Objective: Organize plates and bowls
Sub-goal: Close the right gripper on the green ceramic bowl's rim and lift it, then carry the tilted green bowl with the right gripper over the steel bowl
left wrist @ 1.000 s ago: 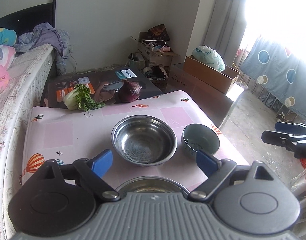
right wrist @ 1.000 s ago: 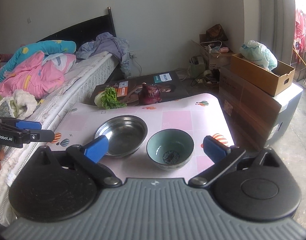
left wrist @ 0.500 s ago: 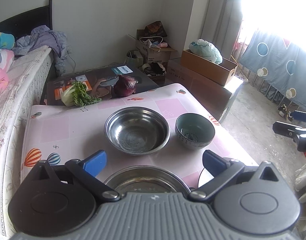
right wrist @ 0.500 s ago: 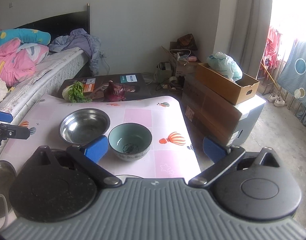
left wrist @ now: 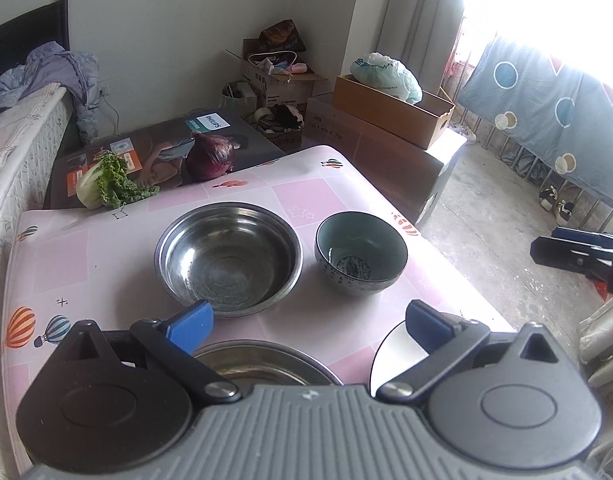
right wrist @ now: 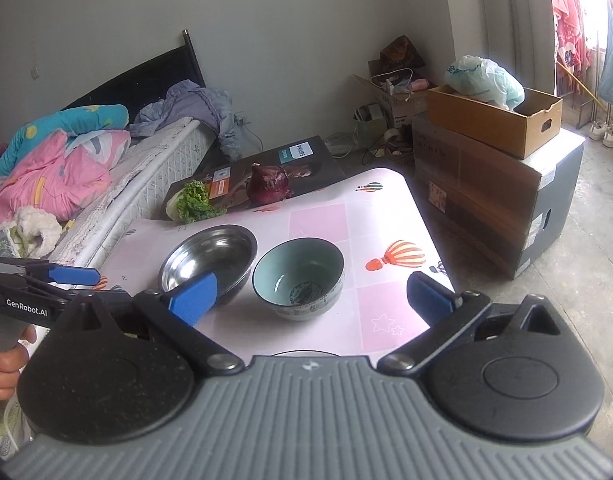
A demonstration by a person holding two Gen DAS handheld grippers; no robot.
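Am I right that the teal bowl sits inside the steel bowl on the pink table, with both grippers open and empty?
Not quite. The teal bowl stands beside the steel bowl, apart from it, not inside it; the left wrist view shows the gap between them. The rest holds: both are on the pink table, and the left gripper and right gripper are open and empty.

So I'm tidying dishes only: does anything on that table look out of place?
Yes: a leafy green and a red onion sit at the table's far edge, loose produce beside bowls. Nothing looks spilled or broken.
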